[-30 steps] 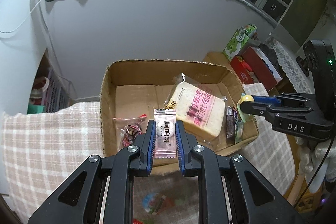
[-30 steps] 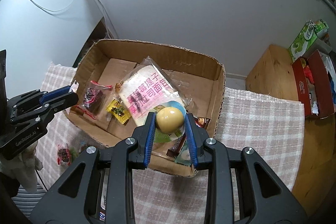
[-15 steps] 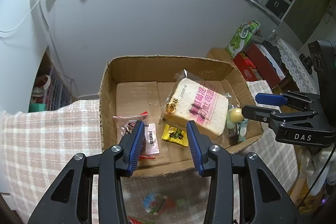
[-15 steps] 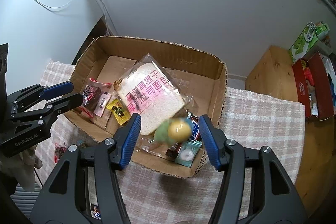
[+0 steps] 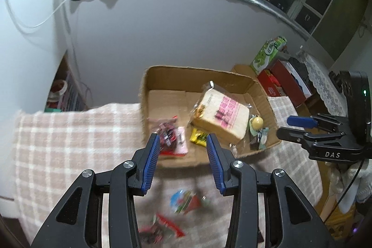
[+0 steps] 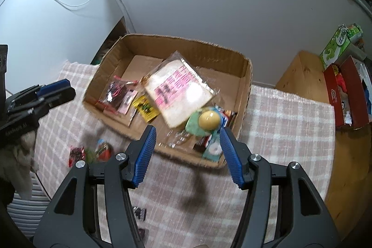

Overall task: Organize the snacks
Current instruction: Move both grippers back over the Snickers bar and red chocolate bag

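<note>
A cardboard box (image 5: pixel 200 72) (image 6: pixel 244 85) sits on the checked cloth. It holds a bagged bread slice (image 5: pixel 220 115) (image 6: pixel 179 94), a pink sachet (image 5: pixel 181 142) (image 6: pixel 127 100), a yellow packet (image 5: pixel 198 137) (image 6: pixel 145 108), a dark red packet (image 5: pixel 166 131) (image 6: pixel 115 92) and a yellow ball snack (image 5: pixel 257 122) (image 6: pixel 209 119). My left gripper (image 5: pixel 183 156) is open and empty, above the box's near edge. My right gripper (image 6: pixel 188 150) is open and empty, above the box's near right corner. Loose snacks (image 5: pixel 186 201) (image 6: pixel 102 150) lie on the cloth in front of the box.
A wooden side table (image 6: pixel 300 76) at the right carries a green carton (image 6: pixel 337 43) (image 5: pixel 267 52) and a red box (image 6: pixel 344 94) (image 5: pixel 286 83). A grey wall stands right behind the cardboard box. A small dark packet (image 6: pixel 139 213) lies on the cloth near me.
Both grippers opened and pulled back from the box. The left one let go of the pink sachet, the right one the yellow ball snack; both now lie in the box.
</note>
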### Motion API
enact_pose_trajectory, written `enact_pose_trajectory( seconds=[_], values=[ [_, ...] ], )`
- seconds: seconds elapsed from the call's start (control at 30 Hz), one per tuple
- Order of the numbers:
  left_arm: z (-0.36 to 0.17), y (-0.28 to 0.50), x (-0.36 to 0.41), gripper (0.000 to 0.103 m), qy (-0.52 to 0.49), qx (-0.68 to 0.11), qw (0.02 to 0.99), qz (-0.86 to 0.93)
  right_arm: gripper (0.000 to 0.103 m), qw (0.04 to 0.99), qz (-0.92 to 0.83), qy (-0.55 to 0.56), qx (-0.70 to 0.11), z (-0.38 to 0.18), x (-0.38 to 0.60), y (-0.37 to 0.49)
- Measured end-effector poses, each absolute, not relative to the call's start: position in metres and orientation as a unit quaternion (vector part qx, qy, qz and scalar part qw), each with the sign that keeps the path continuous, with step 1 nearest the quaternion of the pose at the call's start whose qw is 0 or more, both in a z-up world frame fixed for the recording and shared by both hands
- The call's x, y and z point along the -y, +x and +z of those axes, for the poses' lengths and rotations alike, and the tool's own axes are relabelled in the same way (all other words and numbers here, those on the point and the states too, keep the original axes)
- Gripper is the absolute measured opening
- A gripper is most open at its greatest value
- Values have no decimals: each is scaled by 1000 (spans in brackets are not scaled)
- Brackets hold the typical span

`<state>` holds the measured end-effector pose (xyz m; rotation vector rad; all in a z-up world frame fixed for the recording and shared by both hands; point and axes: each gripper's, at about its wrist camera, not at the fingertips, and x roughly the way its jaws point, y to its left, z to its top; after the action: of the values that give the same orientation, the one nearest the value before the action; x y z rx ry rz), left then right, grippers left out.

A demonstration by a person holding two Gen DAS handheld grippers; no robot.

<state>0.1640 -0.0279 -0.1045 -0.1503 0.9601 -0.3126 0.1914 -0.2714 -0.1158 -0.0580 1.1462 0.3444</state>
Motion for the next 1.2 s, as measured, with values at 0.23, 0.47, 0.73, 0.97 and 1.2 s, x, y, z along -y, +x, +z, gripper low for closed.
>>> enact_pose_trajectory(
  seconds=[0.23, 0.47, 0.73, 0.97, 1.2],
  values=[
    [-107, 129, -8, 40, -91, -466, 871, -124, 60, 813, 191, -26, -550, -117, 269, 152],
    [-123, 89, -31, 40, -112, -484, 861, -105, 60, 787, 240, -27, -568, -125, 262, 110],
    [-143, 56, -26, 40, -94, -512, 846, -117, 60, 737, 312, -86, -593, -146, 239, 68],
    [-155, 49, -21, 40, -80, -528, 831, -154, 60, 693, 359, -139, -610, -172, 214, 44],
    [-166, 70, -27, 40, -90, -531, 827, -163, 60, 679, 365, -141, -621, -189, 203, 43]
  ],
)
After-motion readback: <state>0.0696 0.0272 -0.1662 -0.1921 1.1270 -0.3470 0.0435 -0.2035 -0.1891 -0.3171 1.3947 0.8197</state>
